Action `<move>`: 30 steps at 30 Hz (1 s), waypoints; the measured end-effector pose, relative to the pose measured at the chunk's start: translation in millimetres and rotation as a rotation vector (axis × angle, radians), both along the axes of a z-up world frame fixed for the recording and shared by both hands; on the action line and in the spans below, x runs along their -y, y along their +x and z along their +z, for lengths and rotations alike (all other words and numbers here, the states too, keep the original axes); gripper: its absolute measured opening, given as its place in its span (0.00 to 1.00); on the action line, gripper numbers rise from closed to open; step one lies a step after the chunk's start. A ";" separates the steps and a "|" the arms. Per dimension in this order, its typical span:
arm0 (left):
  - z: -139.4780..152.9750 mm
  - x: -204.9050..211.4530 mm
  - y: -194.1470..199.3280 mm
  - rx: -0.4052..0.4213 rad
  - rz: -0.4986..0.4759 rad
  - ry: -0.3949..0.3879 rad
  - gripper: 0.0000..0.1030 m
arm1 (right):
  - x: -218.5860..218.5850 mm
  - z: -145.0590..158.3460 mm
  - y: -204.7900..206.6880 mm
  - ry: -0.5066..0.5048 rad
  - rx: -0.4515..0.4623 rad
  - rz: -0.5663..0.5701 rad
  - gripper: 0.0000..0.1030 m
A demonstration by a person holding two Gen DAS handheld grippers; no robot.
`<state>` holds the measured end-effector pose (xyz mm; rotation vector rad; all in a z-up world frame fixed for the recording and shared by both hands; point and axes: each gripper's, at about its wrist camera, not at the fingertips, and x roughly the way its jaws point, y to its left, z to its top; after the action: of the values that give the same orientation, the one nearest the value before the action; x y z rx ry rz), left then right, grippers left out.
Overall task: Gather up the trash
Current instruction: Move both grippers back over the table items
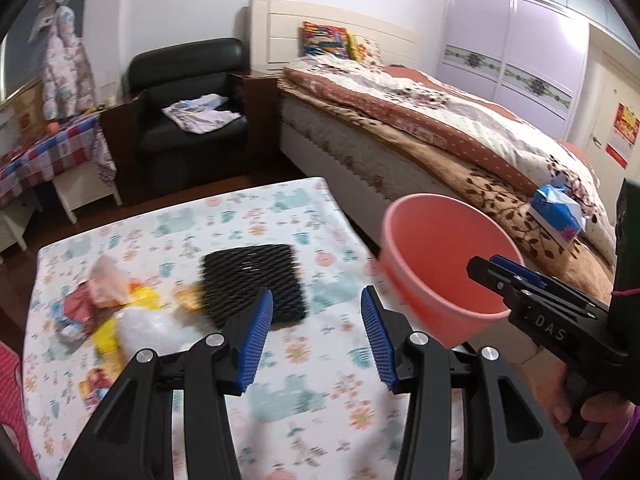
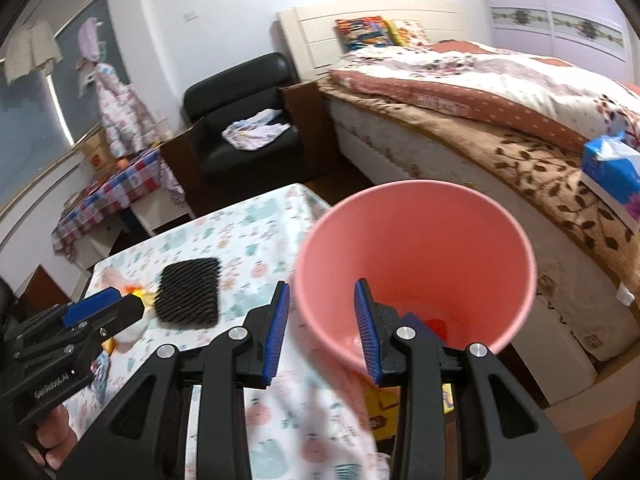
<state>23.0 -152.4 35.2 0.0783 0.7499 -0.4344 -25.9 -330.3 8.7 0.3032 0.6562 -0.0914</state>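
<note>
A pink bin [image 1: 444, 264] is held tilted at the table's right edge; my right gripper [image 2: 322, 330] is shut on its near rim, one finger inside and one outside. A red scrap lies at the bin's bottom [image 2: 434, 326]. My left gripper [image 1: 316, 340] is open and empty above the flowered table [image 1: 280, 396]. A black foam net [image 1: 254, 284] lies just beyond its fingertips. A heap of crumpled wrappers and plastic [image 1: 108, 308] lies at the table's left. In the right wrist view the net [image 2: 188, 292] and the left gripper [image 2: 104, 308] show at left.
A bed [image 1: 460, 136] with a blue tissue pack [image 1: 556, 216] stands right of the table. A black armchair [image 1: 188, 116] with cloth on it is behind. A checked-cloth side table [image 1: 52, 152] is at far left. A yellow box [image 2: 384, 408] lies on the floor under the bin.
</note>
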 end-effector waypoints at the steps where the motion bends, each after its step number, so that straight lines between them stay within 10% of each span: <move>1: -0.2 -6.1 -0.2 0.003 0.011 0.000 0.44 | -5.4 -0.3 1.3 -0.003 -0.001 0.015 0.33; 16: -29.9 -115.5 14.6 -0.059 0.246 0.015 0.44 | -64.5 -19.1 17.8 -0.010 -0.071 0.178 0.33; 30: -55.6 -117.9 50.6 -0.174 0.296 -0.038 0.49 | -78.7 -36.2 38.1 0.063 -0.132 0.256 0.33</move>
<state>73.6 -34.5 -20.4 -0.1074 0.9082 -0.1739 12.2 -251.6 -27.5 0.2727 0.8252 0.1554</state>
